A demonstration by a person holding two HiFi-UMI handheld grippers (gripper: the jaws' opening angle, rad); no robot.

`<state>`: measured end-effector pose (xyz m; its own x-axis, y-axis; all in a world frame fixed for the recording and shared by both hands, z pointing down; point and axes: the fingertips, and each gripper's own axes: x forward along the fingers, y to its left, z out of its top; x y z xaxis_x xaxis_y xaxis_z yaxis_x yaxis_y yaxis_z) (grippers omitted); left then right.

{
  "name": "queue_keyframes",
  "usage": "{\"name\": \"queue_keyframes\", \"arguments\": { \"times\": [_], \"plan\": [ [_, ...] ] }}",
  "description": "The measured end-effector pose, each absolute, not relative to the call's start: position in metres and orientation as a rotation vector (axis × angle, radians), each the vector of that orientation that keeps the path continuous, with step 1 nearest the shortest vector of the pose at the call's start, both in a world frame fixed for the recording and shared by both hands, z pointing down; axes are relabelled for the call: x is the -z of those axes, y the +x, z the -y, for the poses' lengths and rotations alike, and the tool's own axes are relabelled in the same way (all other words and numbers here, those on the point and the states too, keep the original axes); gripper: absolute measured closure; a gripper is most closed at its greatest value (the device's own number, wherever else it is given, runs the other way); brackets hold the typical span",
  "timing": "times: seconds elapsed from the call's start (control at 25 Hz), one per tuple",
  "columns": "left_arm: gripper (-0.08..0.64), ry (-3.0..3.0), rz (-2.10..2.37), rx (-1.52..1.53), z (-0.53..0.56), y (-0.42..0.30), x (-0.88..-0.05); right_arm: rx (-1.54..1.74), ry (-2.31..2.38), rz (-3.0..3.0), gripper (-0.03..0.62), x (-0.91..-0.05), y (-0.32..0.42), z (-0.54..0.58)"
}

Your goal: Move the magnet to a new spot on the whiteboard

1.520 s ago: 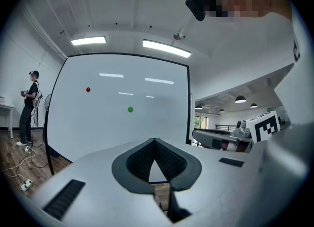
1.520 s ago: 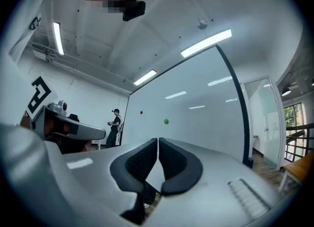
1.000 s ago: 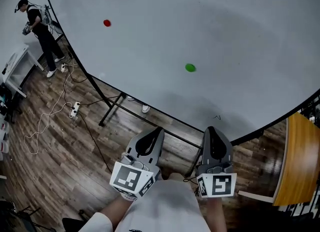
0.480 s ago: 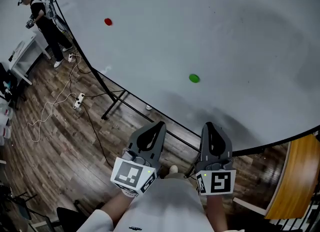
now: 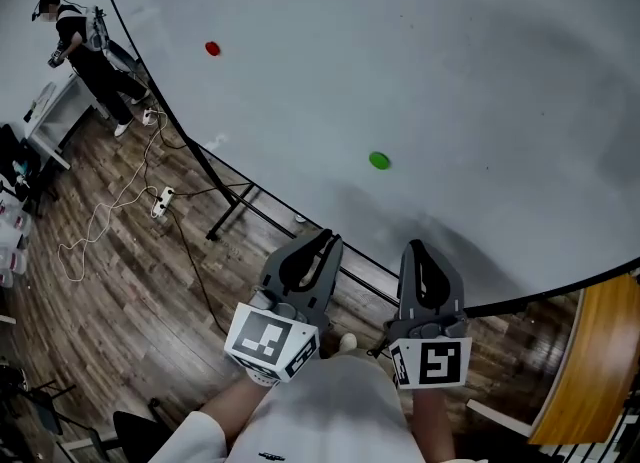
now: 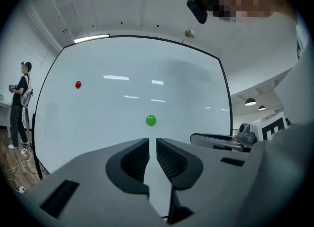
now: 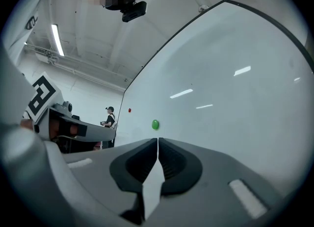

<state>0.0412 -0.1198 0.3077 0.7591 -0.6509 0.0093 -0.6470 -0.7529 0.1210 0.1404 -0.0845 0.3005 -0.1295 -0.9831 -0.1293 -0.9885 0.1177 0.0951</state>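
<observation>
A small round green magnet [image 5: 379, 160] sticks low on the big white whiteboard [image 5: 450, 41], well apart from a round red magnet [image 5: 212, 48]. My left gripper [image 5: 322, 239] and right gripper [image 5: 418, 247] point toward the whiteboard, side by side. The left fingers are opening, with nothing between them. The right fingers are pressed together, empty.

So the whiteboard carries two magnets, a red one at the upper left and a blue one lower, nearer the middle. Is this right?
Not quite: the lower one is a green magnet, not blue, as the head view shows. The rest holds: the whiteboard carries two, with the red magnet at the upper left.
</observation>
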Motion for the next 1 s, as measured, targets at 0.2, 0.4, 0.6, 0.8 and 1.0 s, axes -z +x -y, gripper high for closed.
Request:
{"name": "queue_keyframes", "arguments": {
  "times": [0.2,0.4,0.6,0.8,1.0],
  "plan": [
    [0.501,2.874,1.047,0.049,0.135,0.054,-0.298,-0.269,-2.05,-2.317,0.584,-0.292,0.146,0.092],
    [0.465,2.913,1.04,0.049,0.15,0.069,-0.289,-0.273,-2.054,-2.306,0.584,-0.29,0.149,0.095],
    [0.436,2.933,1.026,0.054,0.158,0.082,-0.283,-0.276,-2.059,-2.305,0.584,-0.292,0.149,0.095],
    [0.408,2.926,1.034,0.053,0.169,0.093,-0.284,-0.273,-2.061,-2.312,0.584,-0.293,0.154,0.099],
    [0.403,2.941,1.047,0.056,0.18,0.104,-0.277,-0.262,-2.057,-2.311,0.584,-0.295,0.159,0.1]
  ]
}}
